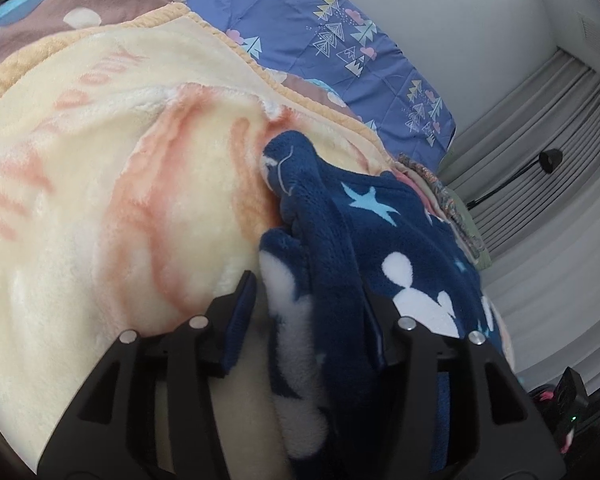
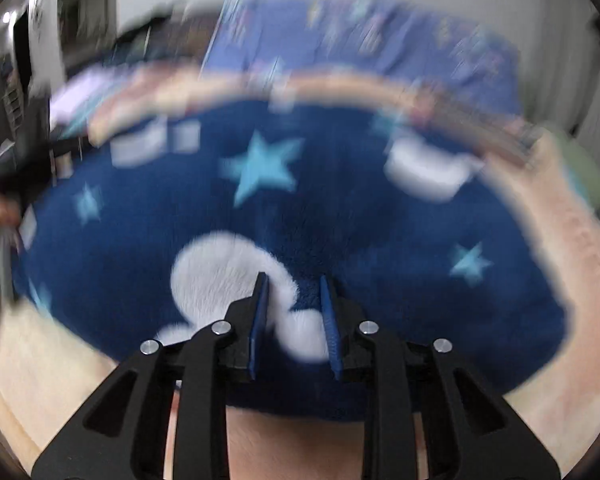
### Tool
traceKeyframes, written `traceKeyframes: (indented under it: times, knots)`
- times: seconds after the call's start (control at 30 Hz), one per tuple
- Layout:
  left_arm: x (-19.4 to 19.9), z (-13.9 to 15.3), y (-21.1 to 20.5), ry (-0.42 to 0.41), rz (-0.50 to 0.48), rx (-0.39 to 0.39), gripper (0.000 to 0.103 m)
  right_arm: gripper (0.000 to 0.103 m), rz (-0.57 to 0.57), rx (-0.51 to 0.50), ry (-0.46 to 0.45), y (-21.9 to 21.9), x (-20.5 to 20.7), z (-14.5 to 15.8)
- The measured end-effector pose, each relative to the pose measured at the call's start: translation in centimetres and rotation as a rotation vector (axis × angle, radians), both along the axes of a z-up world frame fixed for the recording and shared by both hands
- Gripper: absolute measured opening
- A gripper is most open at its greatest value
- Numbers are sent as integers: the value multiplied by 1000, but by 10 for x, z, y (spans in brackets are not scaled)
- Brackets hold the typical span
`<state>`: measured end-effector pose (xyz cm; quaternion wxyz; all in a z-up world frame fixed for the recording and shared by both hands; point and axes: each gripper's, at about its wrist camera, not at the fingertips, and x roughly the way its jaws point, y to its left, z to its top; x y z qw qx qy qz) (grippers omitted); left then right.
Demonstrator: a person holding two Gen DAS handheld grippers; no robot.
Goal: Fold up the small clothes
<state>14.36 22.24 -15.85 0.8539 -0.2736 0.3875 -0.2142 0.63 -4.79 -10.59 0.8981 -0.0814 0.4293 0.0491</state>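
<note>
Mid-fold: left tongs (image 1: 306, 312) gaped around the navy fleece garment (image 1: 340, 240); right tongs (image 2: 294, 320) looked parted above it. Next, a firm pinch.

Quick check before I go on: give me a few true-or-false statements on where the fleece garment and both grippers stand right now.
1. The navy fleece garment carries light blue stars and white shapes. True.
2. It lies on a bare wooden table. False: it lies on a cream and orange plush blanket.
3. The left gripper has a bunched edge of the garment between its spread fingers. True.
4. The right gripper is clamped tight on the blanket. False: its jaws stand apart over the garment.
5. A blue quilt printed with trees lies beyond the blanket. True.
</note>
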Motion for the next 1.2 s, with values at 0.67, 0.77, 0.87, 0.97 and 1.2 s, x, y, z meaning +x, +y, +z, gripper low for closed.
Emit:
traceKeyframes:
  times: [0.67, 0.77, 0.87, 0.97, 1.2]
  knots:
    - [-5, 2, -6, -25, 8, 121, 51, 27, 6, 97, 14, -6, 137, 56]
    - [-6, 2, -6, -28, 6, 111, 53, 28, -51, 82, 253, -18, 190, -28]
    - [-7, 2, -6, -29, 6, 104, 52, 29, -42, 72, 225, -16, 190, -4]
    - [-6, 1, -4, -25, 2, 91, 52, 29, -25, 132, 154, -14, 199, 25]
    - [-6, 1, -5, -25, -1, 84, 53, 34, -58, 65, 226, -20, 281, -43]
